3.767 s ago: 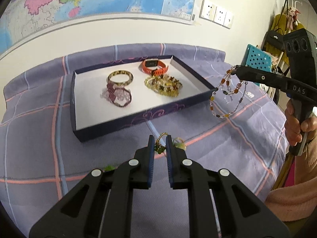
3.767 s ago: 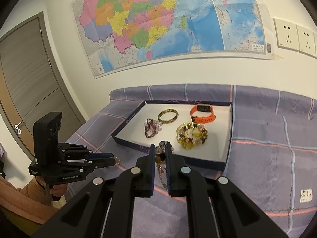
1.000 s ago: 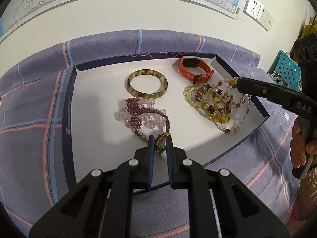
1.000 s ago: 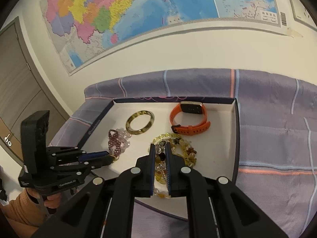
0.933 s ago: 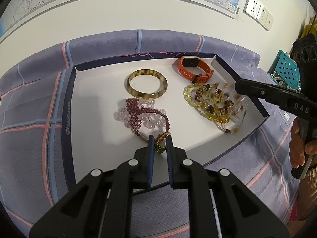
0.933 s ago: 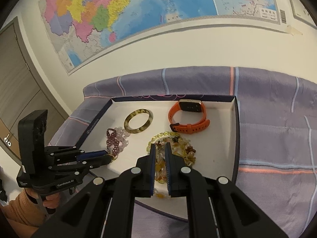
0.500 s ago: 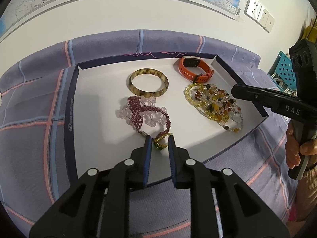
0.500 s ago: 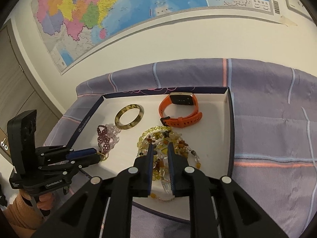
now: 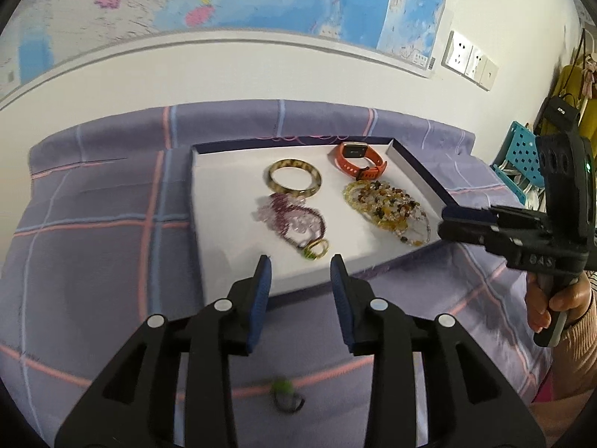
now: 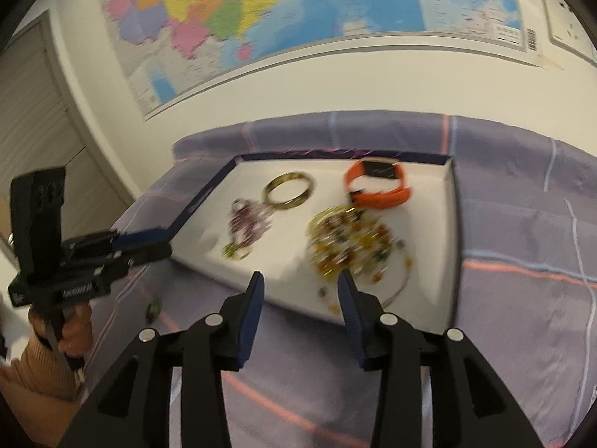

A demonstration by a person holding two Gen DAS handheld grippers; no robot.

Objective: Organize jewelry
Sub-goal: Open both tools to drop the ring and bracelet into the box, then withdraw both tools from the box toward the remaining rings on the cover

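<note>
A: Green-and-dark small piece (image 9: 285, 395) on the purple plaid cloth (image 9: 93, 231), at 6 o'clock in the left wrist view, nearer than the fingers. Blurred, can't tell if it's a ring or an earring. Only loose item I can see, so I'd judge it's next

B: Tool state?

A: Left gripper (image 9: 300, 265) is spread wide and carries nothing. Right gripper (image 10: 300, 283) likewise gapes with nothing between the fingers. Both hang over the cloth just short of the tray's near edge

B: What's in the tray (image 9: 414, 171)?

A: Near to far: small green-gold ring (image 9: 316, 249) at 12 just past the left fingertips, touching the purple bead bracelet (image 9: 293, 218). Amber bead strands (image 9: 388, 207) at 1 o'clock, one loop trailing toward the near right corner. Then the tortoiseshell bangle (image 9: 294, 181), and the orange watch (image 9: 360, 164) by the back wall

B: How to take the loose piece?

A: Left side is closer, in the right wrist view it sits at 9 o'clock below the left tool. Pull back and tilt down so it comes between the pads, it's behind the fingertips now. Close slowly, small thing on soft cloth, easy to pinch fabric or flick it away. Drop it in the bare white area at the tray's left, clear of the bead strands so nothing tangles
</note>
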